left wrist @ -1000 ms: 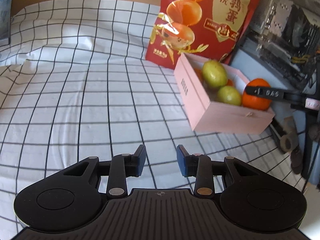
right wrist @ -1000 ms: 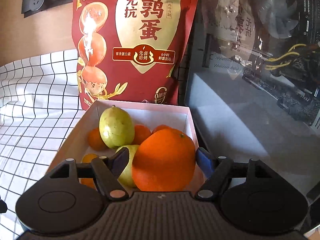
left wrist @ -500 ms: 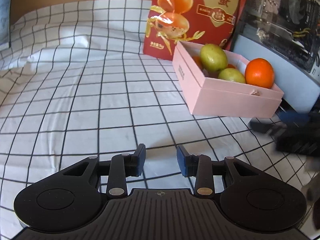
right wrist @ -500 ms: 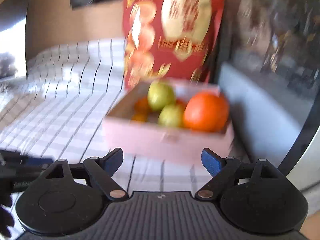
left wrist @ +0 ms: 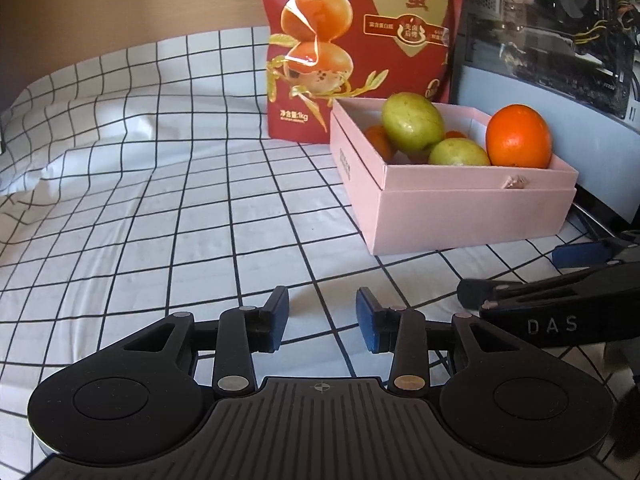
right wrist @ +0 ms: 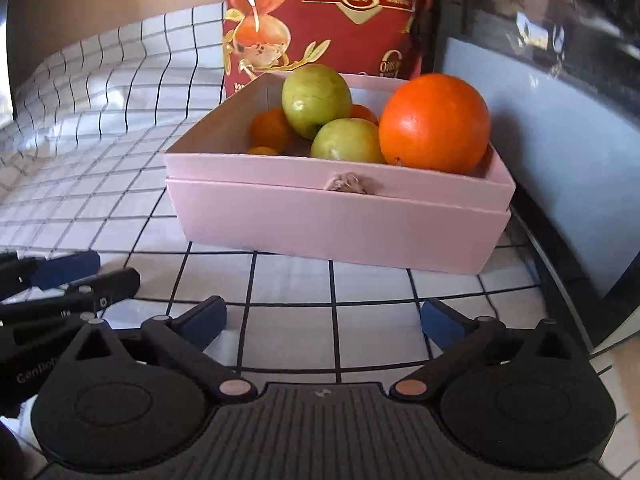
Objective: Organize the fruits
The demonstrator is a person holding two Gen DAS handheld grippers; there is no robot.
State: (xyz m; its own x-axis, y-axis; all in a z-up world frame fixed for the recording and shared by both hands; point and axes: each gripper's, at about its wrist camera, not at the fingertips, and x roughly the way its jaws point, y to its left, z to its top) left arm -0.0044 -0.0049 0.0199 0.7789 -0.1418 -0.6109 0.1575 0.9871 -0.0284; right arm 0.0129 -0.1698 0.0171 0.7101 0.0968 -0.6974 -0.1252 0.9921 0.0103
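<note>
Behind the pink box [right wrist: 340, 220], only the right view perhaps shows a small fruit [right wrist: 262, 151].

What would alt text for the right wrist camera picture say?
A pink box of fruit, with a big orange at its right corner beside two green fruits, sits on a checked cloth. In front, the empty right hand-held gripper is opening its jaws.

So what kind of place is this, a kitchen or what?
Probably a home desk or table, not a kitchen: a checked cloth, an open PC case, a snack bag and a fruit box.
</note>
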